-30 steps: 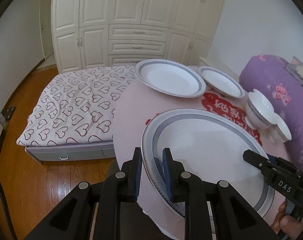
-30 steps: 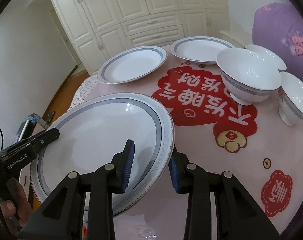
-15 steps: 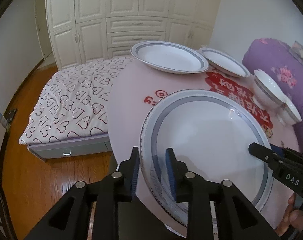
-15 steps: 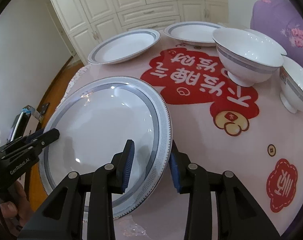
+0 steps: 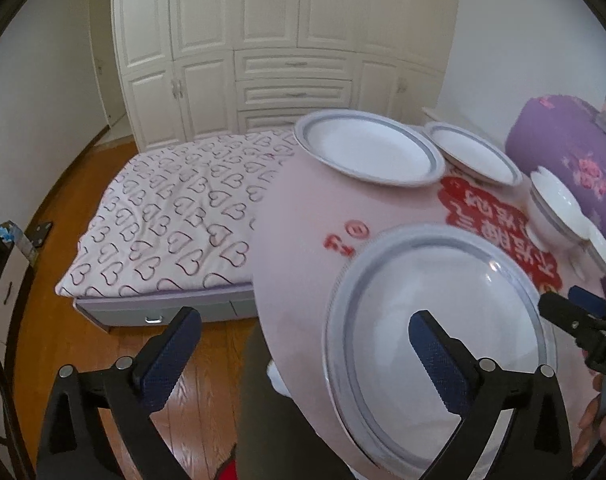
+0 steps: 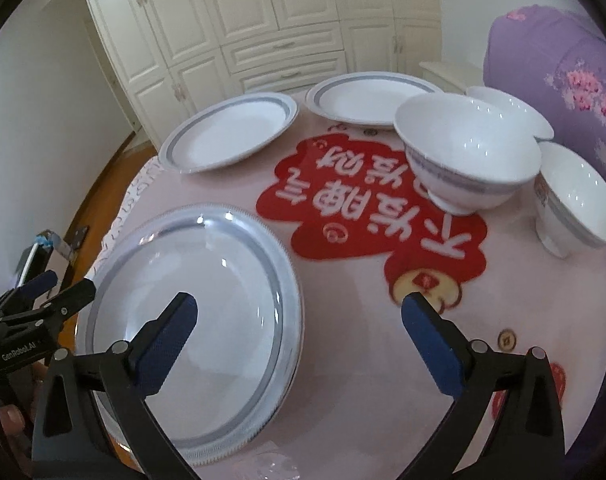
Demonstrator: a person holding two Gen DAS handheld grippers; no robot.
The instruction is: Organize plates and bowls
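A large white plate with a grey-blue rim (image 6: 191,304) (image 5: 435,328) lies flat near the front left edge of the round pink table (image 6: 343,360). My left gripper (image 5: 303,356) is open, its jaws straddling the plate's left rim. My right gripper (image 6: 299,332) is open, its jaws either side of the plate's right rim. Neither holds anything. Two smaller rimmed plates (image 6: 231,132) (image 6: 367,96) lie at the far side. Bowls (image 6: 467,152) (image 6: 575,204) stand at the right, with a third bowl (image 6: 511,110) behind them.
The tablecloth has a red print (image 6: 375,208) in the middle. A low bed with a heart-pattern cover (image 5: 175,216) stands beyond the table's left edge, above a wood floor (image 5: 55,216). White wardrobes (image 5: 287,40) fill the back wall. A purple cushion (image 6: 563,80) is at the right.
Both grippers have opened and let go of the large plate's rim. The plate now rests flat on the table. Both grippers have drawn back a little.
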